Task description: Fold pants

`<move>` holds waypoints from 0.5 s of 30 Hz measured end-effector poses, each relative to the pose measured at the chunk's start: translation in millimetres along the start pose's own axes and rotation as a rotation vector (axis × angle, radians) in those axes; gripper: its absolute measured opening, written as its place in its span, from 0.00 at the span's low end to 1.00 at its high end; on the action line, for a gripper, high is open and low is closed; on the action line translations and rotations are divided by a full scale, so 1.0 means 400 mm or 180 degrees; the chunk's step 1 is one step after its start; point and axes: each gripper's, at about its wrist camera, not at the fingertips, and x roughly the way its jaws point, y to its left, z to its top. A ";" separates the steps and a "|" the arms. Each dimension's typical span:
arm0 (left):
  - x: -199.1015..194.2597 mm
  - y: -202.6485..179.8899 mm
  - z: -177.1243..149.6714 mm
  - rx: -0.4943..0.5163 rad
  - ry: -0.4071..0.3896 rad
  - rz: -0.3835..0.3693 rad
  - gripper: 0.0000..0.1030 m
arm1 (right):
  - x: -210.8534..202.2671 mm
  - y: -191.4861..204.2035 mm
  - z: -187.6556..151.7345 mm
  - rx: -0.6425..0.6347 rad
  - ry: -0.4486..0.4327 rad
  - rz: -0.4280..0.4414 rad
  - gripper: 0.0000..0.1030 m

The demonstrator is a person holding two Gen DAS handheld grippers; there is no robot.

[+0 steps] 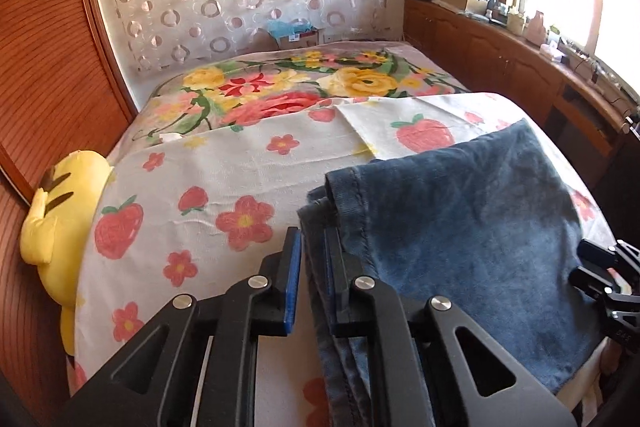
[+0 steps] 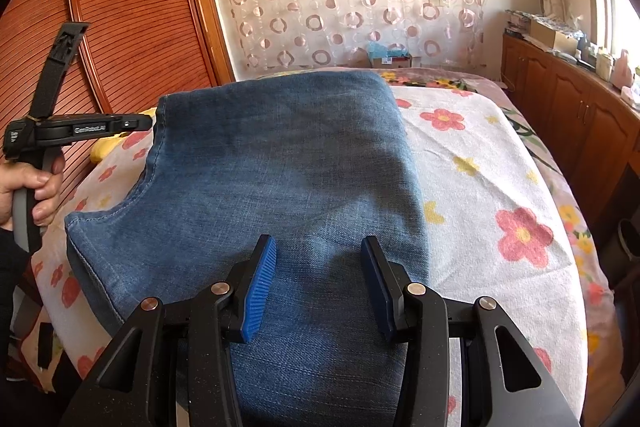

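Observation:
Folded blue denim pants lie on the strawberry-and-flower sheet of a bed. My left gripper is nearly closed, its blue pads pinching the layered left edge of the pants. In the right wrist view the left gripper, held by a hand, meets the pants' far left corner. My right gripper hovers over the near part of the pants with its jaws apart and only flat denim under them. The right gripper also shows at the left wrist view's right edge.
A yellow plush toy is wedged between the bed and the slatted wooden wardrobe on the left. A wooden cabinet with clutter runs under the window on the right. A cardboard box stands beyond the bed.

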 end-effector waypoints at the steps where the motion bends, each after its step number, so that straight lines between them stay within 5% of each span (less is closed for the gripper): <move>1: -0.008 -0.003 -0.003 -0.0013 -0.0019 -0.0042 0.27 | -0.004 0.000 0.001 -0.0018 0.0002 -0.0029 0.44; 4: -0.049 -0.035 -0.017 0.0034 -0.0170 -0.0149 0.50 | -0.034 -0.012 0.002 -0.0002 -0.0044 -0.0039 0.45; 8: -0.084 -0.081 -0.035 0.0125 -0.0259 -0.0242 0.66 | -0.077 -0.039 -0.003 0.0054 -0.0057 -0.0140 0.46; 15: -0.124 -0.148 -0.076 0.0234 -0.0322 -0.0407 0.69 | -0.088 -0.064 -0.020 0.0149 0.0095 -0.0195 0.51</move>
